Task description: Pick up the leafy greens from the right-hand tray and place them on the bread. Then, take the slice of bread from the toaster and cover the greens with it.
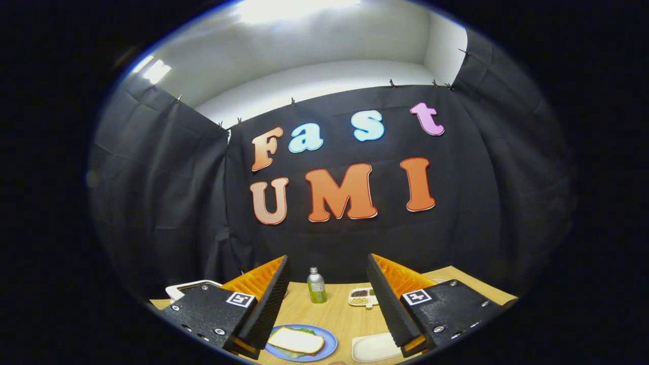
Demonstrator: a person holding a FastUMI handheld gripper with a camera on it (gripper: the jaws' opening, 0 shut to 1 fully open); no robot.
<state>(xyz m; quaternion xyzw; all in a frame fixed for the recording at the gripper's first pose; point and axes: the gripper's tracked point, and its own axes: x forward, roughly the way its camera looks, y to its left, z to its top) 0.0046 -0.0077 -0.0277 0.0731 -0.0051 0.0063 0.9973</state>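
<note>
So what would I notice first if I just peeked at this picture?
Probably the gripper, its two fingers spread wide open with nothing between them, held above the light wooden table. Just ahead of the fingers lies a round blue plate with a slice of pale bread on top and green leaves peeking out underneath. Beyond them stands a small silver bottle with a green label, near the black cloth wall.

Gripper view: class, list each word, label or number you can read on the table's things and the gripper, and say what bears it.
The bottle: its label is too small to read.
The hand-held gripper, fingers open with nothing between them: one square coded marker on each finger, no words or numbers.
</note>
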